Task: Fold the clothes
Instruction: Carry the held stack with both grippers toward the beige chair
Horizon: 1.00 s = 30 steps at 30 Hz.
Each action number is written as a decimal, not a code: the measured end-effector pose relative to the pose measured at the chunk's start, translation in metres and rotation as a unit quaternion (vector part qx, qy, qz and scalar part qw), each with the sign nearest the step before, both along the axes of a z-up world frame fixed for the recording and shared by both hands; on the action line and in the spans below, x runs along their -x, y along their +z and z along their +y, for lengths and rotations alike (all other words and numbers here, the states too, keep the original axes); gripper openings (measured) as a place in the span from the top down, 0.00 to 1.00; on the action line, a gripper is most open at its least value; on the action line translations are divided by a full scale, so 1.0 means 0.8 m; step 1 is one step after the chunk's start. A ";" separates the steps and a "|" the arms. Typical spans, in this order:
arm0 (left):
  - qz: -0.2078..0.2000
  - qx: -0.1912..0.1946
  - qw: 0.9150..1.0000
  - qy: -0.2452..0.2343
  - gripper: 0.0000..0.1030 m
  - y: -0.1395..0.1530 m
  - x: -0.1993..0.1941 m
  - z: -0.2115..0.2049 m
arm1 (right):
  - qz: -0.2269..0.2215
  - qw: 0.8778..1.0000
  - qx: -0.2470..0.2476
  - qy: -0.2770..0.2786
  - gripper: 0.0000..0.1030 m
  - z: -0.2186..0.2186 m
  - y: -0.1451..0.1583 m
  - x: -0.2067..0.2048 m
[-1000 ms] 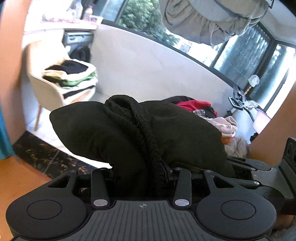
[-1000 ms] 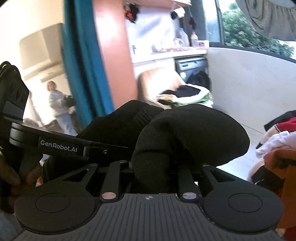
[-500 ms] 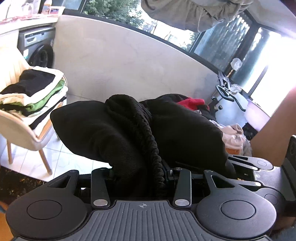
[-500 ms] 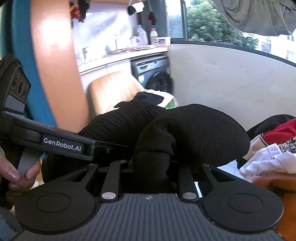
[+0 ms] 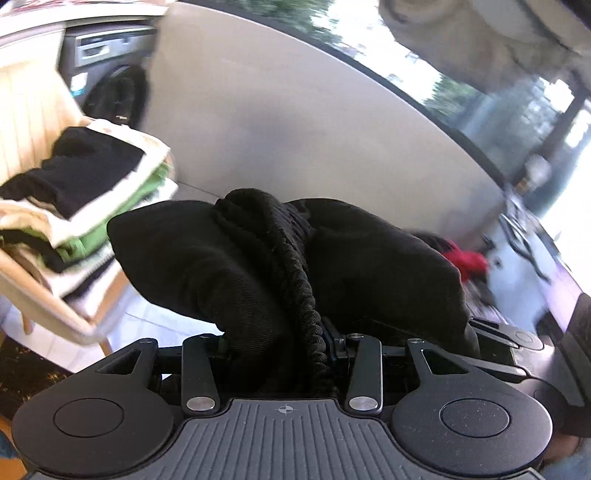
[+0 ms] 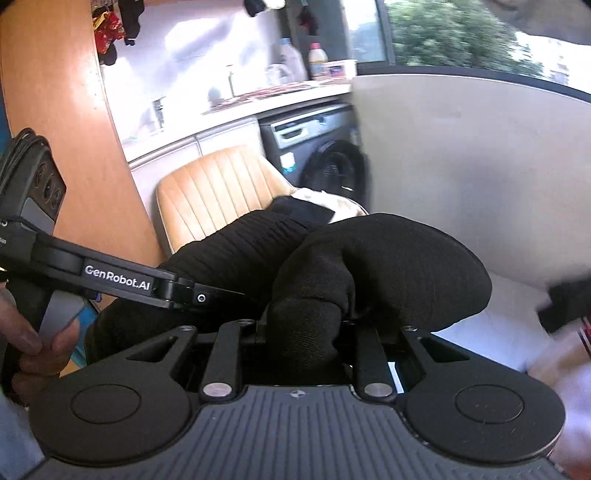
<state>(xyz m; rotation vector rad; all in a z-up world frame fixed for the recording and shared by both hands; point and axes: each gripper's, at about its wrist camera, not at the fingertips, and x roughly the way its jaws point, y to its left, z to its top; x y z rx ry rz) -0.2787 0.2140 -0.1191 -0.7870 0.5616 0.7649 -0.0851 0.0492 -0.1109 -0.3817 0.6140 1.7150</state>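
Note:
A folded black garment (image 5: 258, 266) with a ribbed, corded edge is bunched over my left gripper (image 5: 284, 332), which is shut on it; the fingertips are hidden under the cloth. My right gripper (image 6: 306, 325) is shut on the same black garment (image 6: 388, 266), which bulges over its jaws. The left gripper's body (image 6: 110, 277) shows at the left of the right wrist view, close beside the right one. A stack of folded clothes (image 5: 81, 195), black on top with cream and green below, lies on a tan chair (image 6: 214, 192) just ahead.
A washing machine (image 6: 317, 147) stands behind the chair under a counter with bottles (image 6: 317, 59). A low white wall (image 5: 314, 129) runs ahead. A pile of unfolded clothes with a red piece (image 5: 465, 258) lies at the right. Fabric hangs overhead (image 5: 480, 33).
Both grippers have swung left and moved toward the chair with the black garment held between them. The chair and its stack are now closer and larger in both views.

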 end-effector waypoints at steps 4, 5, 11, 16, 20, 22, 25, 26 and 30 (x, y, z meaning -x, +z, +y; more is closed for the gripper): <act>-0.003 0.007 0.997 0.072 0.64 0.007 -0.028 0.092 | 0.007 0.998 0.005 0.067 0.79 0.133 0.010 -0.046; -0.005 0.003 0.996 0.088 0.64 0.008 -0.032 0.110 | -0.001 0.996 0.001 0.090 0.79 0.165 0.013 -0.053; -0.019 -0.009 0.982 0.186 0.64 -0.003 -0.025 0.227 | -0.007 0.981 0.006 0.196 0.79 0.346 0.016 -0.057; -0.047 -0.012 0.966 0.253 0.64 -0.024 0.023 0.315 | -0.023 0.969 0.010 0.247 0.79 0.470 0.009 -0.015; -0.056 -0.004 0.952 0.301 0.64 -0.031 0.062 0.370 | -0.032 0.956 0.030 0.289 0.79 0.556 0.009 0.033; -0.054 -0.002 0.946 0.319 0.64 -0.037 0.084 0.394 | -0.044 0.948 0.030 0.314 0.79 0.593 0.004 0.054; -0.047 0.002 0.938 0.345 0.64 -0.049 0.109 0.425 | -0.050 0.939 0.037 0.338 0.79 0.643 -0.010 0.076; -0.048 0.004 0.934 0.355 0.64 -0.055 0.115 0.434 | -0.052 0.936 0.040 0.345 0.79 0.659 -0.015 0.082; -0.066 0.017 0.918 0.390 0.64 -0.075 0.140 0.465 | -0.053 0.924 0.056 0.375 0.79 0.722 -0.033 0.100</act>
